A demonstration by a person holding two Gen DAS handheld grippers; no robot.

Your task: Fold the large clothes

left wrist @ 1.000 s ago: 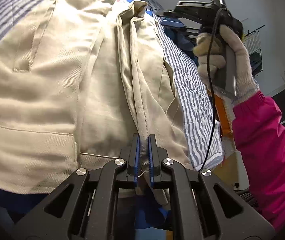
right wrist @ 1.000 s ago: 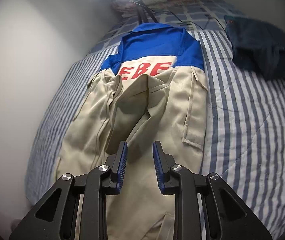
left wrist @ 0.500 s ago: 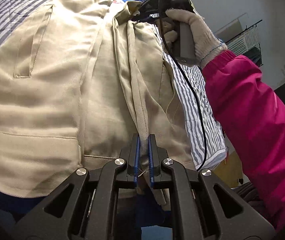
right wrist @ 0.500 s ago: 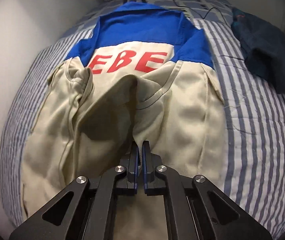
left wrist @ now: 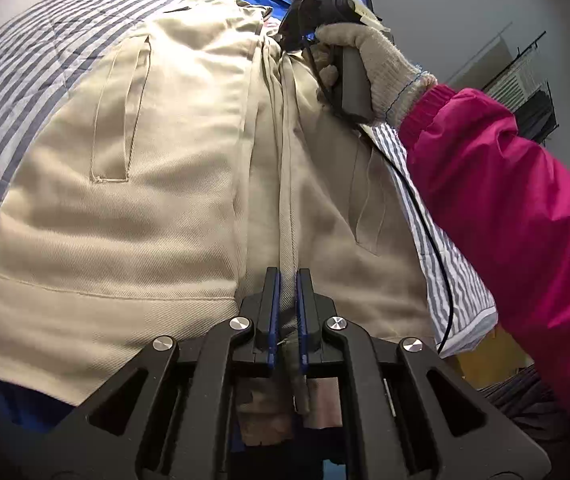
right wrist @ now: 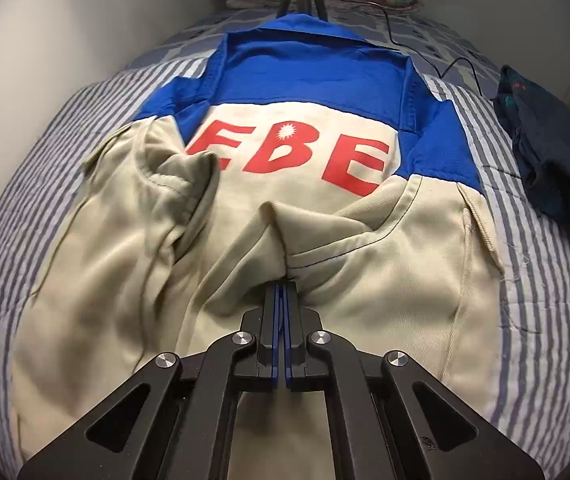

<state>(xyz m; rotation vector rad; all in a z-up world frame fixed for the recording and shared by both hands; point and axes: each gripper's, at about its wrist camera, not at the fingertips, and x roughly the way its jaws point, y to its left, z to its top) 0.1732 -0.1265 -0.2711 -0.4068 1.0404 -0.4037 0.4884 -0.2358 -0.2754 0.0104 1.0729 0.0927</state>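
Item: beige-and-blue coverall [right wrist: 245, 264], spread on my striped bed [right wrist: 545, 320], frame centre. My left hand-held gripper [left wrist: 287, 312] pinches a beige seam; my right hand-held gripper [right wrist: 283, 320] is pressed together on a fabric ridge. Dark garment [right wrist: 553, 172] upper right; white wall [right wrist: 45, 32] upper left.

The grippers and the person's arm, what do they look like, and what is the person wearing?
Each gripper, left gripper and right gripper, is black, with angular open-frame linkages, silver round pivot bolts and blue-lined fingers. A thin black cable trails from the right one's grey handle. The right hand wears a cream knitted glove, the arm a bright pink sleeve.
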